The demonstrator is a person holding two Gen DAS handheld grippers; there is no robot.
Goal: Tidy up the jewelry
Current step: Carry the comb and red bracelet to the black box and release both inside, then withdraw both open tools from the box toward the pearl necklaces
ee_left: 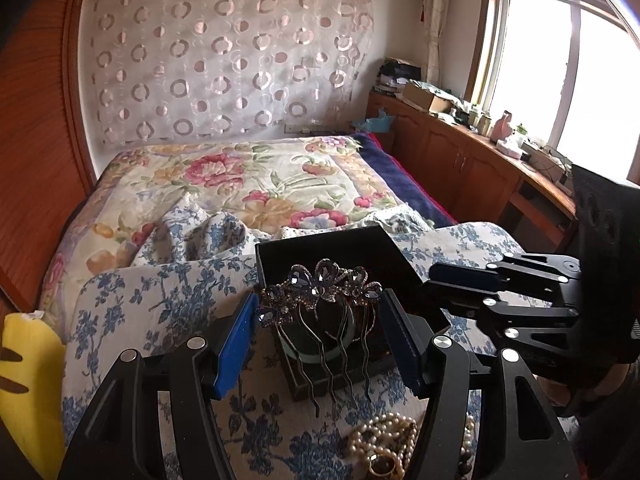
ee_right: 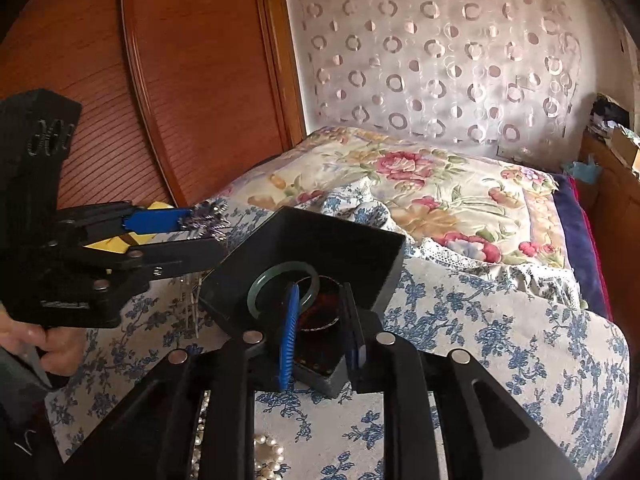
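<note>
My left gripper [ee_left: 316,312] is shut on a jewelled hair comb [ee_left: 320,292], gripping its crystal flower top at both ends; the prongs hang down above the open black jewelry box [ee_left: 360,252]. The comb also shows in the right wrist view [ee_right: 206,218], held left of the box [ee_right: 320,236]. A green jade bangle [ee_right: 282,286] and a dark red bangle [ee_right: 320,308] lie inside the box. My right gripper [ee_right: 320,320] is open a little, its fingers empty above the box's front part. A pearl necklace [ee_left: 384,436] and a gold ring [ee_left: 384,466] lie on the cloth below.
The box rests on a blue-flowered white cloth [ee_right: 500,340] over a bed with a floral quilt [ee_left: 248,176]. A yellow cushion [ee_left: 28,384] lies at the left. A wooden wardrobe [ee_right: 192,80] stands to the left; cabinets [ee_left: 460,152] run under the window.
</note>
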